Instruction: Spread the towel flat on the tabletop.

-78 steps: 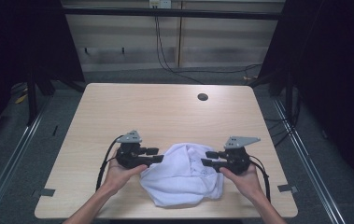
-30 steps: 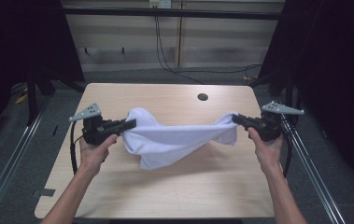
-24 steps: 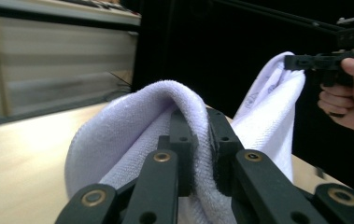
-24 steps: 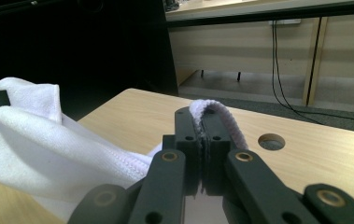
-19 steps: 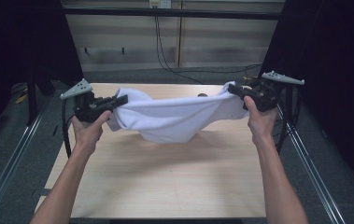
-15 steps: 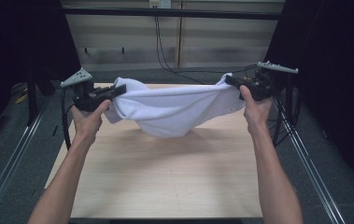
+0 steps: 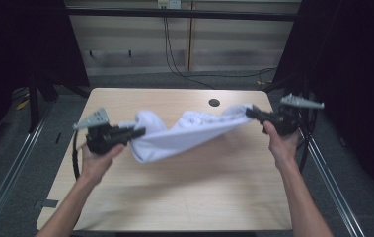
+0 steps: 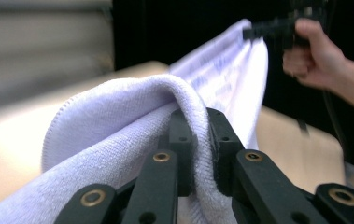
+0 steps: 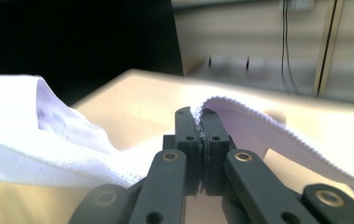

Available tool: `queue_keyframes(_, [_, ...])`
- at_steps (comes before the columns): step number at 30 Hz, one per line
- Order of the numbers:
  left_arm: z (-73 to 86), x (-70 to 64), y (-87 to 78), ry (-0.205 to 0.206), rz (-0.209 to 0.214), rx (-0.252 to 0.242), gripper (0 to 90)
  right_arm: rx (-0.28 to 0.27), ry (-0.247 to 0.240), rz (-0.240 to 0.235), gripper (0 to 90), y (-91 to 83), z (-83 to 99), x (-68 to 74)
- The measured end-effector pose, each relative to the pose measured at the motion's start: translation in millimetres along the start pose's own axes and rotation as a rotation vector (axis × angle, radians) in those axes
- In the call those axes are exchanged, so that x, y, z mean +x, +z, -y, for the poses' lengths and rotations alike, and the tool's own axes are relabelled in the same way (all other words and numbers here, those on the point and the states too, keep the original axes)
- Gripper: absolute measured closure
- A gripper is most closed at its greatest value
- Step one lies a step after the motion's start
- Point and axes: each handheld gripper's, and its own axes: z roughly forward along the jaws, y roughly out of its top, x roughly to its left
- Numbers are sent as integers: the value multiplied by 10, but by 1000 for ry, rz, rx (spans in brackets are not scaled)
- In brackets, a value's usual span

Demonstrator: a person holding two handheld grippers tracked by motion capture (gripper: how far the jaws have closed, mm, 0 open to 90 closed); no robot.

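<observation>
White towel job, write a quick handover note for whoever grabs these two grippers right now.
Left gripper: jaws shut on one end of the white towel, with cloth bunched over the jaws.
Right gripper: jaws shut on the towel's hemmed edge at the other end.
Towel: held in the air over the wooden table, stretched between the grippers, sagging and still bunched near the left one.
Done: towel picked up and pulled apart.
Left: probably spread it flat and lay it on the table; keep both grips until then.
</observation>
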Motion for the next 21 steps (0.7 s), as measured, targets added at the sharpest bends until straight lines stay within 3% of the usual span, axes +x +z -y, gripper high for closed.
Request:
queue_keyframes(3, [355, -102, 199, -26, 76, 101, 819, 102, 13, 37, 881, -10, 428, -89])
queue_keyframes(5, [418, -182, 284, -18, 93, 160, 780, 141, 23, 47, 882, -13, 608, -157])
queue_keyframes(11, [432, -201, 273, -40, 155, 144, 623, 257, -15, 103, 868, -8, 860, -350])
queue_keyframes(14, [485, -152, 198, -56, 149, 135, 547, 258, 14, 109, 700, -90, 911, -367])
queue_keyframes(15, [499, -138, 176, -61, 143, 130, 519, 262, 4, 115, 644, -128, 917, -349])
queue_keyframes(17, [527, -80, 110, -87, 120, 114, 485, 262, -3, 126, 611, -220, 918, -307])
queue_keyframes(21, [586, 56, 105, -103, 82, 142, 509, 226, 6, 114, 567, -376, 954, -222])
